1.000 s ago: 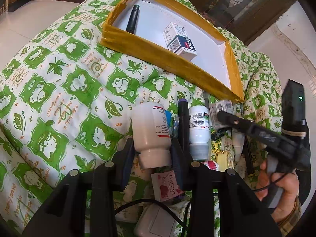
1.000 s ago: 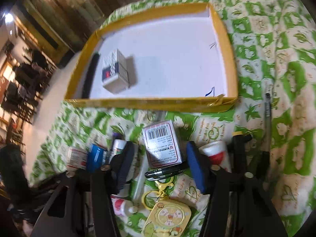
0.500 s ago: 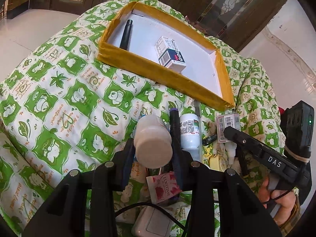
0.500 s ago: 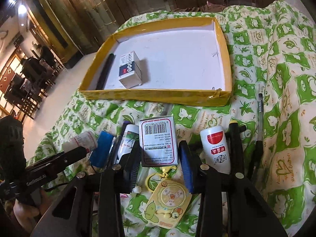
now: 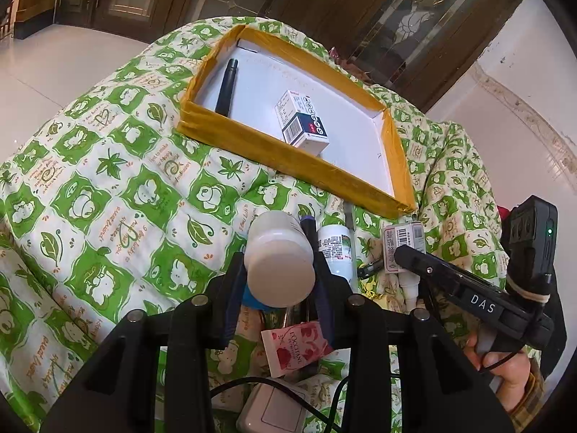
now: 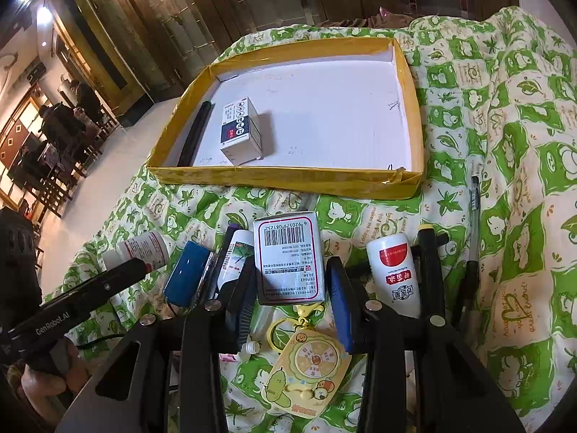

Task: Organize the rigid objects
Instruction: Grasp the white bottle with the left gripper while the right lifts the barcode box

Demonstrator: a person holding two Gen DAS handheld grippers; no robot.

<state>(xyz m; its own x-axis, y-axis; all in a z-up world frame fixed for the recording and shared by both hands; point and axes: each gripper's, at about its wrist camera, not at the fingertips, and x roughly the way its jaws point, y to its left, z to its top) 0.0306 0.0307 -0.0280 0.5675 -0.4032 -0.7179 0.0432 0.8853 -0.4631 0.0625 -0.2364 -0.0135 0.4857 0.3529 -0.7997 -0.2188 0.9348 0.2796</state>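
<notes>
Claws both grip: the left claw (image 5: 280, 281) clamps a white round plastic bottle (image 5: 277, 256), the right claw (image 6: 290, 296) a white barcoded carton (image 6: 288, 259), above the green-and-white patterned quilt (image 5: 108, 187); beyond lies the yellow-rimmed cardboard tray (image 6: 288, 176).

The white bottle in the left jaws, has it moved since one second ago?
Yes. The white bottle, lying flat on the quilt before, is now raised with its base toward the camera.
</notes>
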